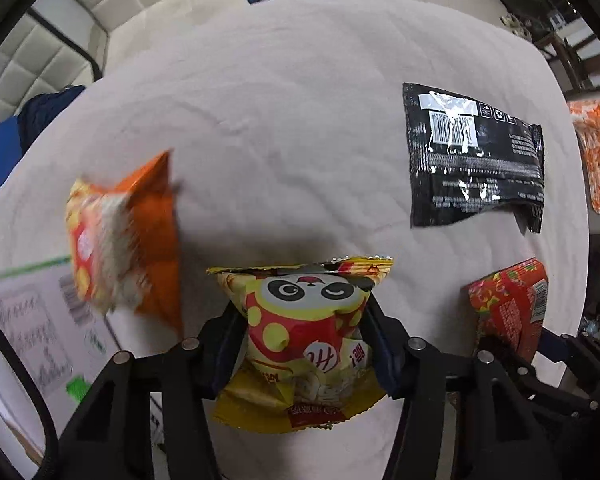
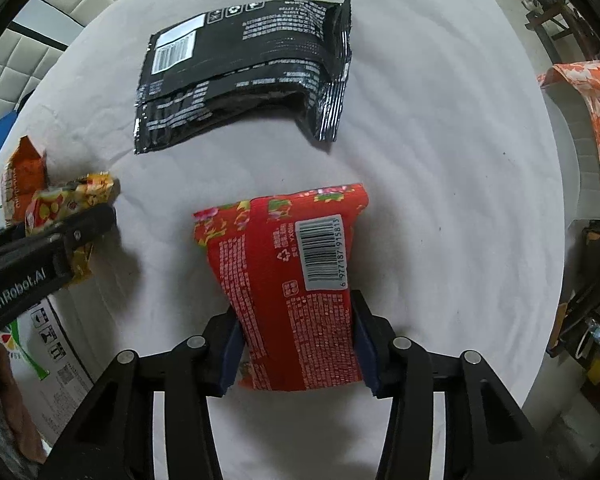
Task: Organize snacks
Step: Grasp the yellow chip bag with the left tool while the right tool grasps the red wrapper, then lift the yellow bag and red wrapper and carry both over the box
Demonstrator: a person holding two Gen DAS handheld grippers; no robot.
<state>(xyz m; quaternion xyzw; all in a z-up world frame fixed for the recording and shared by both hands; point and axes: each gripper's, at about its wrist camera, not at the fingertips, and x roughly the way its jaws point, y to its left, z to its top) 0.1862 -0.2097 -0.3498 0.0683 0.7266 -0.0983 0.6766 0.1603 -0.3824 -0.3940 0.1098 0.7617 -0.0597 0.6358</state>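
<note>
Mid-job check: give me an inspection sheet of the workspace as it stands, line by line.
Surface: round table under a white cloth, wrinkled.
Job's things: panda bag held in the left gripper; red bag held in the right gripper; black bag lying flat on the cloth, barcode side up; orange bag blurred at the table's left edge, support unclear.
Clutter: white carton at lower left, beside the table.
Grippers: both shut on a bag; they are close together, side by side.
Cables: nothing seen.
Surroundings: padded white seat; orange-patterned cloth at right; dark furniture beyond.
</note>
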